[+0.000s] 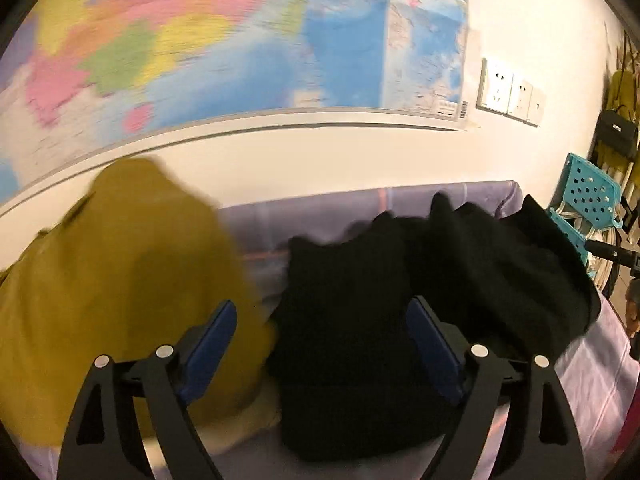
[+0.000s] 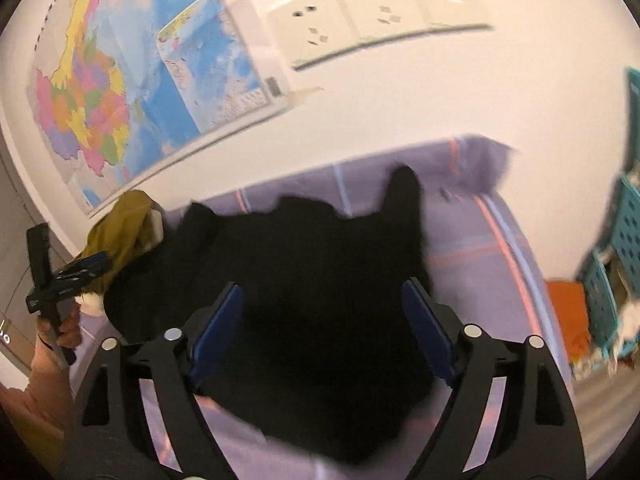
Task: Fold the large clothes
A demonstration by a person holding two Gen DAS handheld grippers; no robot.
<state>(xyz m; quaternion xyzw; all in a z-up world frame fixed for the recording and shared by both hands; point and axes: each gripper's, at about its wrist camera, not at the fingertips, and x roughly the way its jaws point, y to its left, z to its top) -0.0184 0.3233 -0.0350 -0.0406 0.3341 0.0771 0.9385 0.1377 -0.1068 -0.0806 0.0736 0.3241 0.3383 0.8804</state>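
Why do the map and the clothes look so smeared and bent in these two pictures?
Left wrist view: motion blur smears the wall map and mustard garment, while the sockets stay fairly sharp. Right wrist view: the sockets and the black garment edges blur. In both views the fisheye lens curves straight lines, and the lighting is warm and indoor.

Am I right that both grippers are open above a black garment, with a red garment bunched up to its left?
Not quite: the bunched garment is mustard yellow, not red, as the left wrist view shows. The rest holds: the left gripper and right gripper are open above the black garment, with the yellow one to its left.
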